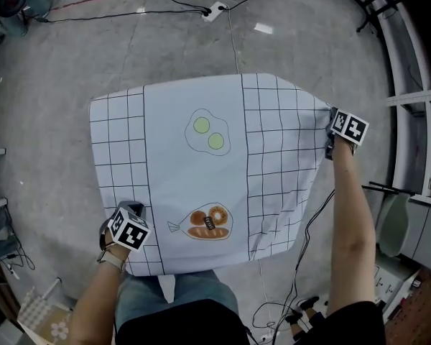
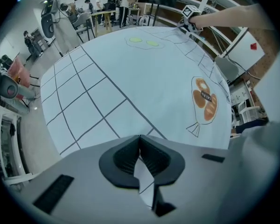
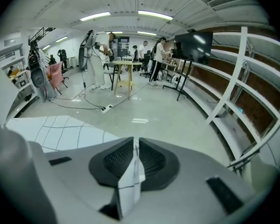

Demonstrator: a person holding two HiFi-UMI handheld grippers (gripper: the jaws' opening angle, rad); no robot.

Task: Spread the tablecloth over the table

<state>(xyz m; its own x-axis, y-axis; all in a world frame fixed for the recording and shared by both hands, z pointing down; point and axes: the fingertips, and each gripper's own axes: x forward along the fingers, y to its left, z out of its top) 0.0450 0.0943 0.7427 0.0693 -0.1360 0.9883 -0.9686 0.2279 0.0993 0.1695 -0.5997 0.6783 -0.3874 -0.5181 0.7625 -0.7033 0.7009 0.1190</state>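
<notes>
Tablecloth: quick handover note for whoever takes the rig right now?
Left gripper: jaws shut on the tablecloth by its near left corner.
Right gripper: jaws shut on the far right corner, cloth pinched between them.
Tablecloth: opened out flat, printed side up, taut between the two grippers.
Done: unfolding and spreading.
Left: probably even out the overhang, lower the corners, release both.

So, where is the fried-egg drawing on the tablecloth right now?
In the head view, the fried-egg drawing lies on the plain middle band of the tablecloth, toward its far edge, straight beyond the bread drawing.
</notes>
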